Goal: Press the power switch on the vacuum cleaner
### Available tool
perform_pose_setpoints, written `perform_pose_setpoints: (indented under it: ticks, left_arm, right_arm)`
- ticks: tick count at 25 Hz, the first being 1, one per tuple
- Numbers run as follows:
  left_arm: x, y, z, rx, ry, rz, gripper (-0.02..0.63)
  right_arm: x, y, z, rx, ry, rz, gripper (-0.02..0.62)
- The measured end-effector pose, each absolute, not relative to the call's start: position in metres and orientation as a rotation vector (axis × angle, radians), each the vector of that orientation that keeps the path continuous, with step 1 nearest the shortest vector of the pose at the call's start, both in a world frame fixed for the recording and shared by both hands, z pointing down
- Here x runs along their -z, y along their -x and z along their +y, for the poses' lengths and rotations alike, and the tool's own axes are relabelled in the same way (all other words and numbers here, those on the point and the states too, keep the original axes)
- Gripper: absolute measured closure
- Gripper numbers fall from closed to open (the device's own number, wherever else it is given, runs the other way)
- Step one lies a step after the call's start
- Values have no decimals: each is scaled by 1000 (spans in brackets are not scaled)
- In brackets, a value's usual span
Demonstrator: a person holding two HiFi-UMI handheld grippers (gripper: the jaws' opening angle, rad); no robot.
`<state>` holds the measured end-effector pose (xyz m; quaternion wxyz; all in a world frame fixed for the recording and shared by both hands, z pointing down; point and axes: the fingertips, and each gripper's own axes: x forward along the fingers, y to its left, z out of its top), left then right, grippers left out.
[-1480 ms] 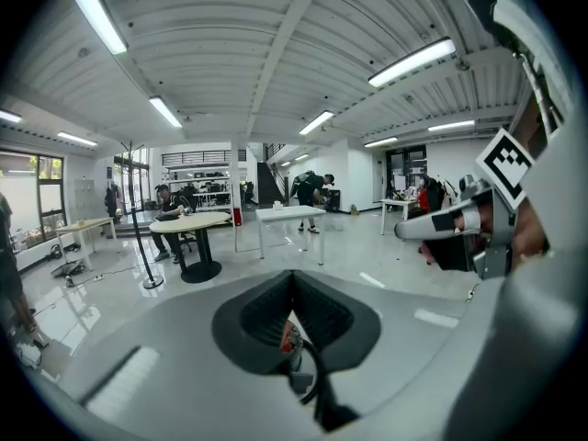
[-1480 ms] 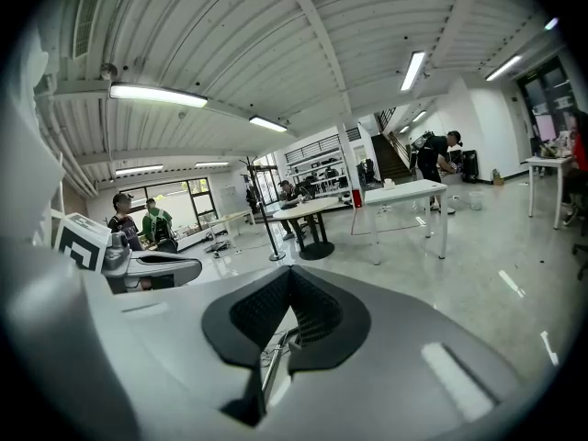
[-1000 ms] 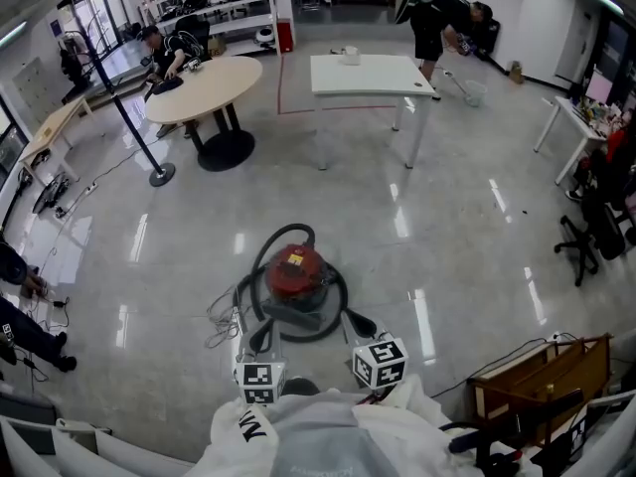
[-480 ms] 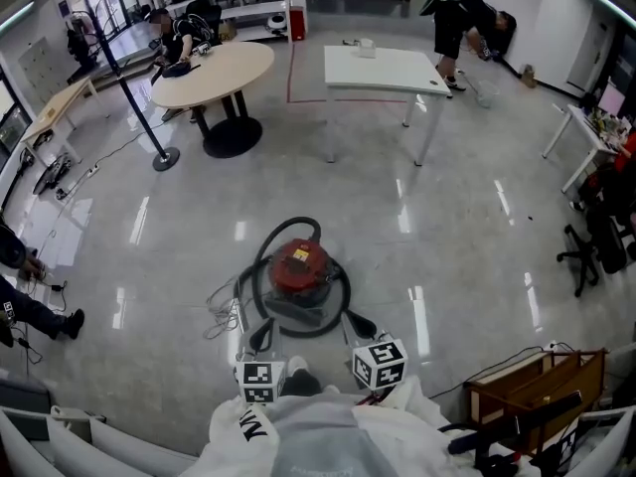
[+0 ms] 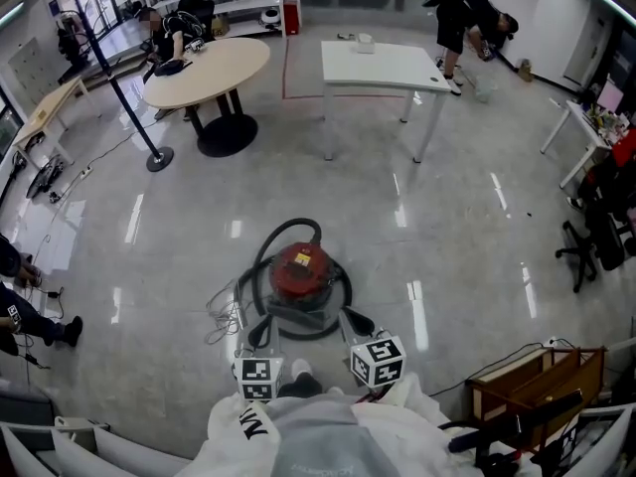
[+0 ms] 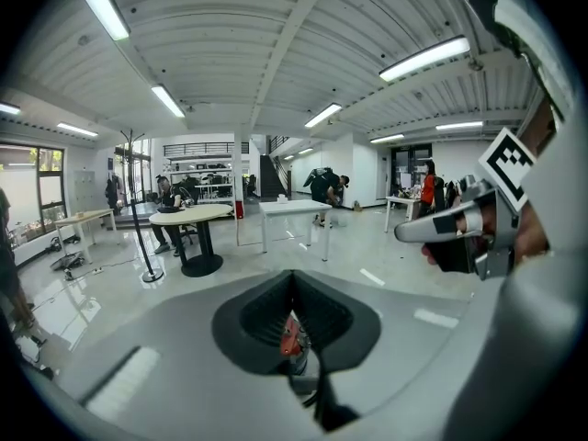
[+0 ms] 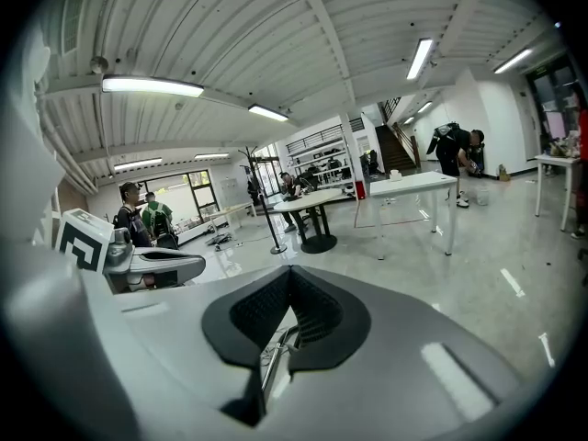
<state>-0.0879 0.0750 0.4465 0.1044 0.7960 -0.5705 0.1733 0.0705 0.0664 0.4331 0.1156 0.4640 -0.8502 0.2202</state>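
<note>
The vacuum cleaner [image 5: 298, 271] is a red canister on a grey base, standing on the shiny floor with its black hose [image 5: 260, 266] looped round it. My left gripper [image 5: 260, 334] and right gripper [image 5: 358, 320] are held low just in front of it, one at each side of the base, not touching it. Both stand shut with nothing between the jaws. In the left gripper view a sliver of the red vacuum cleaner [image 6: 290, 335] shows through the opening of the left gripper [image 6: 294, 343]. The right gripper [image 7: 276, 352] shows only a thin metal tube behind it. The power switch cannot be made out.
Loose cables [image 5: 224, 316] lie on the floor left of the vacuum. A wooden crate [image 5: 537, 381] stands at the lower right, an office chair [image 5: 586, 237] at the right. Farther off are a white table [image 5: 383, 68], a round table [image 5: 204, 73], a pole stand [image 5: 149, 147] and several people.
The head view has shifted slightly. The vacuum cleaner and both grippers keep nearly the same places.
</note>
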Motion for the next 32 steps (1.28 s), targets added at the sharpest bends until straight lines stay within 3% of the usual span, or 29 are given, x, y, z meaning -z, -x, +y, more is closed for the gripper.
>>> perform_pose_setpoints:
  ticks: [32]
  left_arm:
    - [-458, 122, 17, -411, -2441, -1510, 606]
  right_arm:
    - [-428, -26, 34, -577, -1474, -2368, 595]
